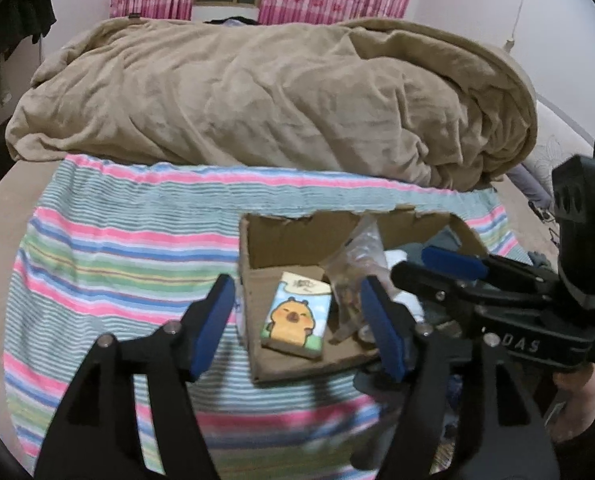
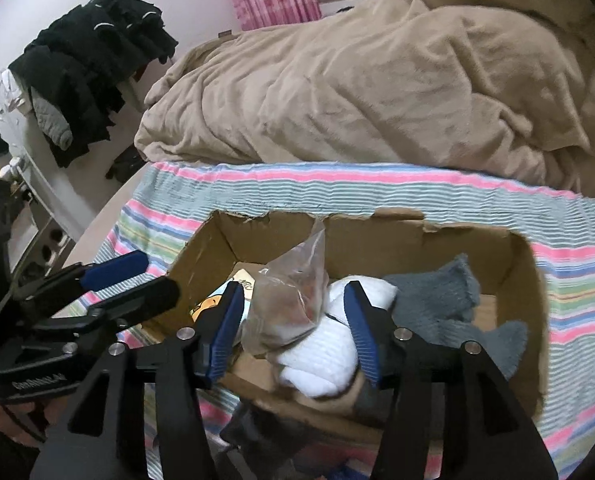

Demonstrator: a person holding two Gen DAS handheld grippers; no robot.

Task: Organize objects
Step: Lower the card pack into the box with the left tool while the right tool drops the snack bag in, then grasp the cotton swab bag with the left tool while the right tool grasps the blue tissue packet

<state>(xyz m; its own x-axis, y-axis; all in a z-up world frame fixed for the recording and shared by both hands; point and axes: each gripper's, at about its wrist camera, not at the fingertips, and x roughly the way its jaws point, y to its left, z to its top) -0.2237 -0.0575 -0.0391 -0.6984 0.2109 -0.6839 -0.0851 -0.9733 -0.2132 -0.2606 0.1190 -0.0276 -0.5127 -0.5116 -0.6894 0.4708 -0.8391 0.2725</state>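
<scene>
Clearly "DAS" on the right tool [image 1: 413,280], both it and the left tool [image 1: 301,324] wide apart, empty.

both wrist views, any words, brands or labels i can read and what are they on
"DAS": white letters on the right gripper body, left wrist view.
White lettering on the left gripper body, right wrist view: too blurred to read.
Writing at the top of the capybara card in the cardboard box: too small to read.
</scene>
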